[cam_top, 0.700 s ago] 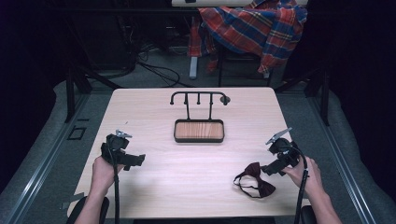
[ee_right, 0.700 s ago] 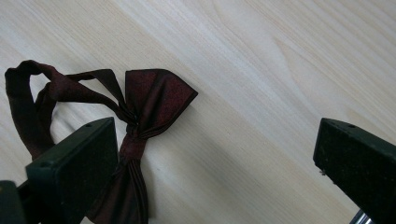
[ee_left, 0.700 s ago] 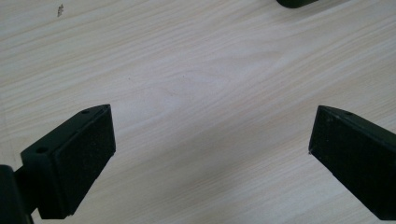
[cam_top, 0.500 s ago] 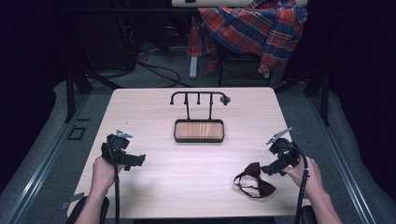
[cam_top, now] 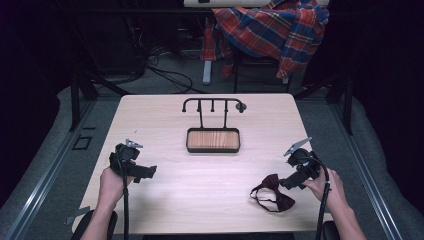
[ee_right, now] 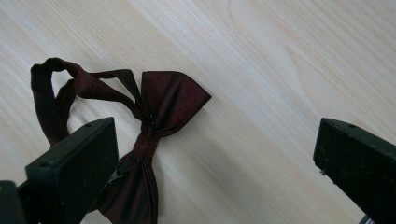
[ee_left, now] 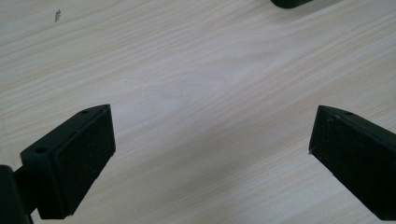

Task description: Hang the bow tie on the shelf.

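Note:
A dark red bow tie (cam_top: 274,192) with its strap looped lies on the pale wood table (cam_top: 210,175) near the front right. In the right gripper view the bow tie (ee_right: 154,121) lies just past the left jaw, its strap curling off to the left. My right gripper (cam_top: 286,183) hovers at the tie's right edge with its jaws wide apart and nothing between them (ee_right: 217,163). At the table's front left, my left gripper (cam_top: 146,173) is open over bare wood (ee_left: 210,154).
A black rack with hooks (cam_top: 214,105) rises over a wood-bottomed tray (cam_top: 213,140) at the table's middle back. Behind the table, a plaid shirt (cam_top: 270,30) hangs over a chair. Dark floor and metal rails flank both sides.
My right gripper has edged slightly toward the bow tie. The left gripper and the tie stay as they were.

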A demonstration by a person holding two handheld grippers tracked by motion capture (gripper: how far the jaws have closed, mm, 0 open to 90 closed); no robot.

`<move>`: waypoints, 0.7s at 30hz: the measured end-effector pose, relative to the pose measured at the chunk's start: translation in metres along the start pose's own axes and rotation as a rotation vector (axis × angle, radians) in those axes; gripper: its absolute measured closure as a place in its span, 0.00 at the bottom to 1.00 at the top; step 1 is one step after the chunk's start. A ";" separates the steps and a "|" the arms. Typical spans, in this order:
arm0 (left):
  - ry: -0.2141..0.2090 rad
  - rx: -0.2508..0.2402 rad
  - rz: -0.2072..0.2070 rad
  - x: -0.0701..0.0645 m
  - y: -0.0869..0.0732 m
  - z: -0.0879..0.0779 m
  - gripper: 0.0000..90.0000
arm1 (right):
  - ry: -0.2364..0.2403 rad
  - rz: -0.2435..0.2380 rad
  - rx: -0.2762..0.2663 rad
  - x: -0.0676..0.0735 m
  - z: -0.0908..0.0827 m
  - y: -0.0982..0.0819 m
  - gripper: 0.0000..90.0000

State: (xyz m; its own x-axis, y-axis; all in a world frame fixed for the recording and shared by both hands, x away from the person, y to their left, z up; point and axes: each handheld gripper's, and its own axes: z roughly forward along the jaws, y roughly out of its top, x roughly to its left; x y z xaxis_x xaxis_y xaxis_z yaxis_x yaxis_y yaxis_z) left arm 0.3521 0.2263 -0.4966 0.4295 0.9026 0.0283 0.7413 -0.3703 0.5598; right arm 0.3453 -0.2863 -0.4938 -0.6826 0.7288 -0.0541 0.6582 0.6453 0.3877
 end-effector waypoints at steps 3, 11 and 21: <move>0.004 -0.002 -0.003 0.000 -0.001 -0.001 0.01 | 0.004 -0.019 -0.005 0.003 -0.001 0.002 0.00; 0.007 -0.004 -0.004 -0.001 -0.003 -0.002 0.00 | 0.016 -0.051 -0.009 0.004 0.000 0.007 0.02; 0.003 -0.004 0.002 -0.004 -0.004 -0.005 0.00 | 0.010 -0.127 -0.004 0.017 0.003 0.013 0.03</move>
State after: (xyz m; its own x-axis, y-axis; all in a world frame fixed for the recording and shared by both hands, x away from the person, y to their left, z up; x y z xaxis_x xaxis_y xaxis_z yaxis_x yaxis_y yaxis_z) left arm 0.3452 0.2247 -0.4949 0.4299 0.9023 0.0317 0.7384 -0.3716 0.5627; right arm 0.3434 -0.2652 -0.4927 -0.7633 0.6392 -0.0936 0.5654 0.7312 0.3817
